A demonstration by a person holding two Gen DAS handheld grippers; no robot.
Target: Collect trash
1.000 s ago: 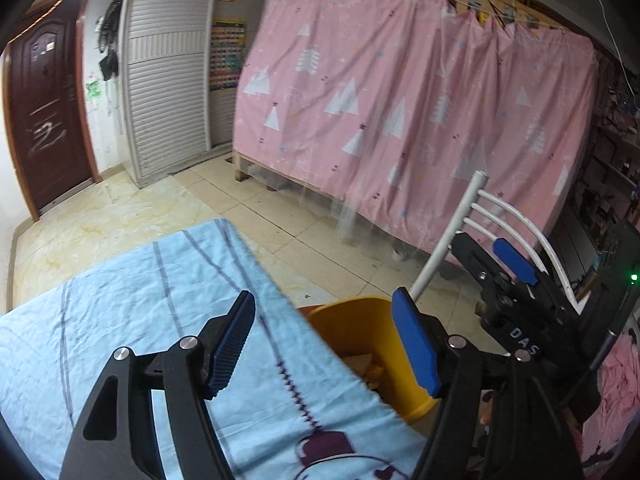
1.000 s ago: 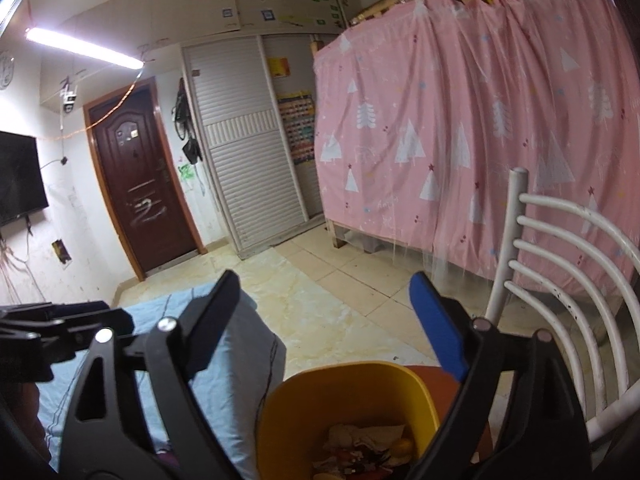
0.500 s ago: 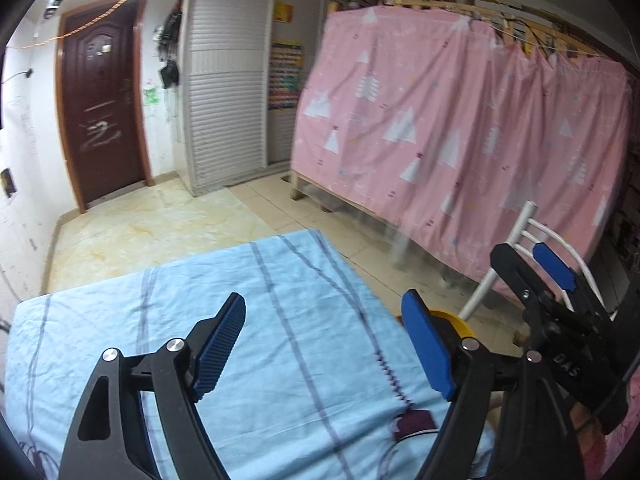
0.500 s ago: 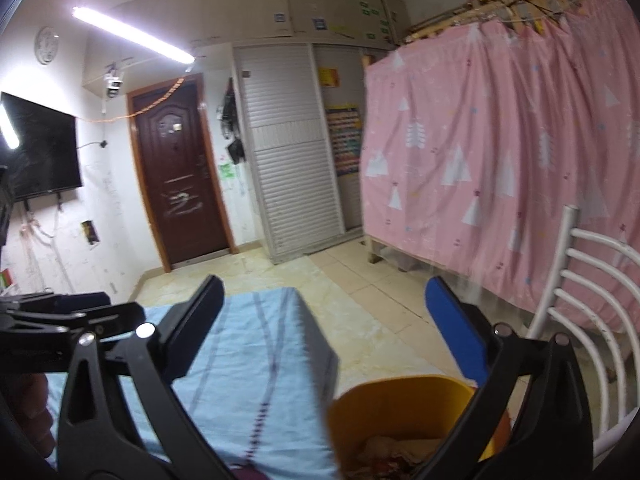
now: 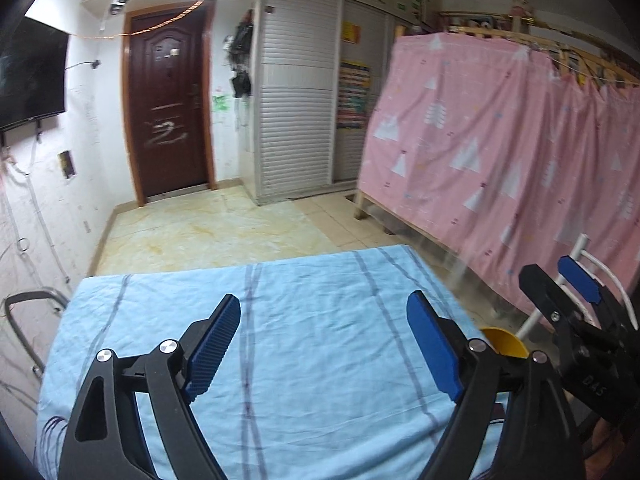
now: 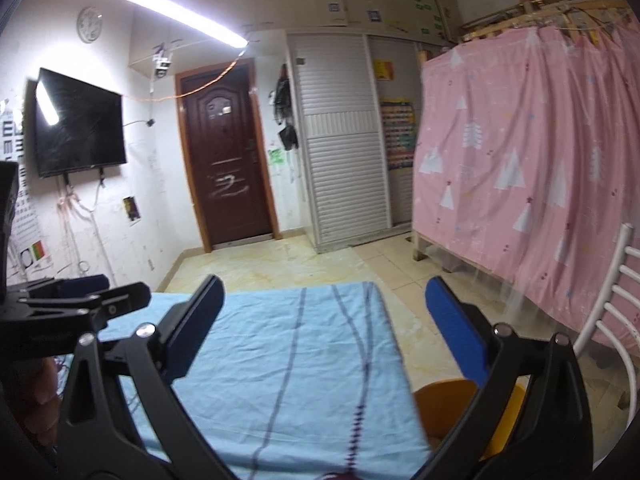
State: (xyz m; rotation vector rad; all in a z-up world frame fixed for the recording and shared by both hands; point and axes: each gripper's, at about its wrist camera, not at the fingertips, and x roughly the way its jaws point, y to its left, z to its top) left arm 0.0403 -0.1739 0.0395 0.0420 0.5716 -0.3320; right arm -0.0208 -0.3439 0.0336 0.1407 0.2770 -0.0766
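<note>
In the left wrist view, my left gripper (image 5: 324, 344) is over the blue striped cloth (image 5: 304, 320), which covers a table or bed, I cannot tell which. Its jaws have just been opening and now stand apart, and between them there is only cloth. I look for trash on this cloth and I find none; the surface looks bare, with only soft wrinkles. The yellow bin (image 5: 503, 342) shows only as a small piece of rim on the right, past the cloth's right edge and lower than it, and the right gripper (image 5: 560, 284) is beyond it, next to the white chair (image 5: 576, 256). In the right wrist view, my right gripper (image 6: 320, 320) has also just been opening; its jaws are wide apart with nothing between them. Here the bin (image 6: 444, 400) is near, at the lower right, just beside the corner of the cloth and partly hidden behind the right finger. What lies inside it I cannot see from here. I judge the right hand is the nearer one to the bin, and the bin lies to the right and below both grippers. The floor (image 6: 280, 264) far ahead looks free of litter, so the next piece of trash must be outside these views.
</note>
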